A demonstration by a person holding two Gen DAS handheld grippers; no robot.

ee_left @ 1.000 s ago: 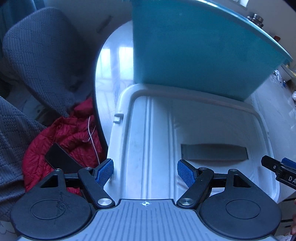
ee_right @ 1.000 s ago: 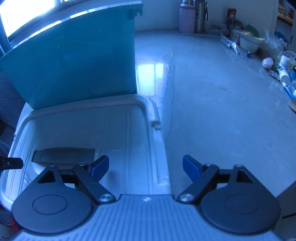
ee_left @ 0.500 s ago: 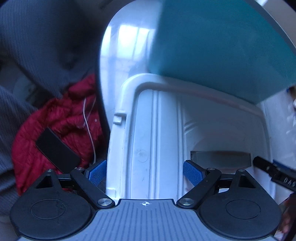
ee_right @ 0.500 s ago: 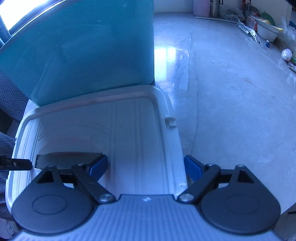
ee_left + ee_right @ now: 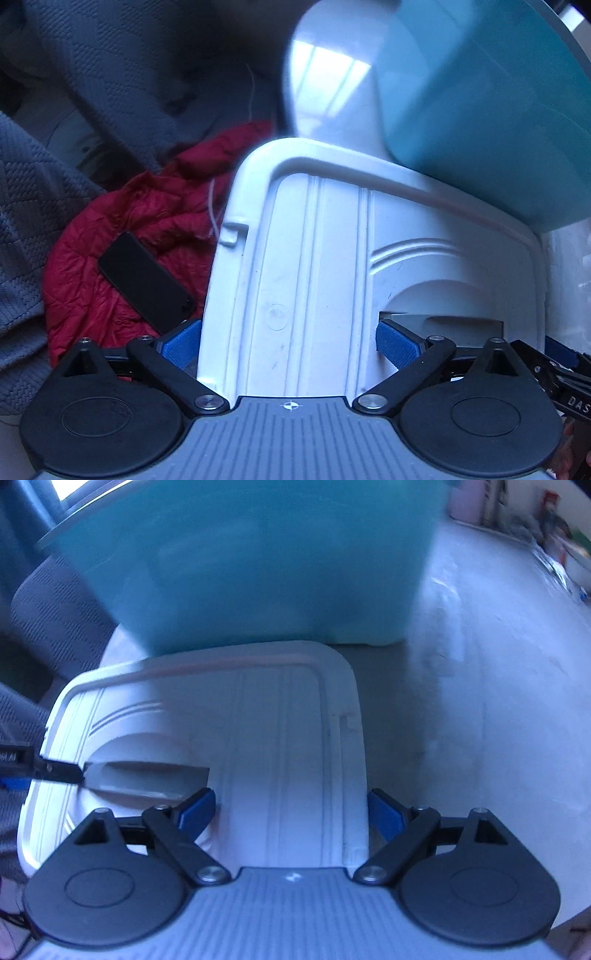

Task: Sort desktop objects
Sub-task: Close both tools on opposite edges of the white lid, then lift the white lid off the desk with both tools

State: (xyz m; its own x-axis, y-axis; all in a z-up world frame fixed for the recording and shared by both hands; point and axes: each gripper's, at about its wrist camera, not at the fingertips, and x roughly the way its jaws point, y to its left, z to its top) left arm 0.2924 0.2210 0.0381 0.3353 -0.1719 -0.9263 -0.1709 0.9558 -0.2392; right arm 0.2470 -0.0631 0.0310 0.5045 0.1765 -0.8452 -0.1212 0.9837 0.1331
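Note:
A white plastic lid (image 5: 321,280) with a recessed handle slot (image 5: 439,319) lies flat on the table in front of a teal storage bin (image 5: 491,118). My left gripper (image 5: 290,343) is open and straddles the lid's left edge. My right gripper (image 5: 291,810) is open and straddles the lid's (image 5: 258,738) right edge, with the bin (image 5: 251,565) just behind. Each gripper's finger shows at the side of the other's view.
A red jacket (image 5: 147,229) with a black phone (image 5: 144,277) on it lies on a grey chair (image 5: 110,74) left of the table. The pale marble tabletop (image 5: 498,720) stretches to the right, with bottles and clutter (image 5: 554,528) at its far end.
Both grippers have moved forward and lower onto the lid, so its side edges now sit between their open fingers. The lid and bin look larger and closer.

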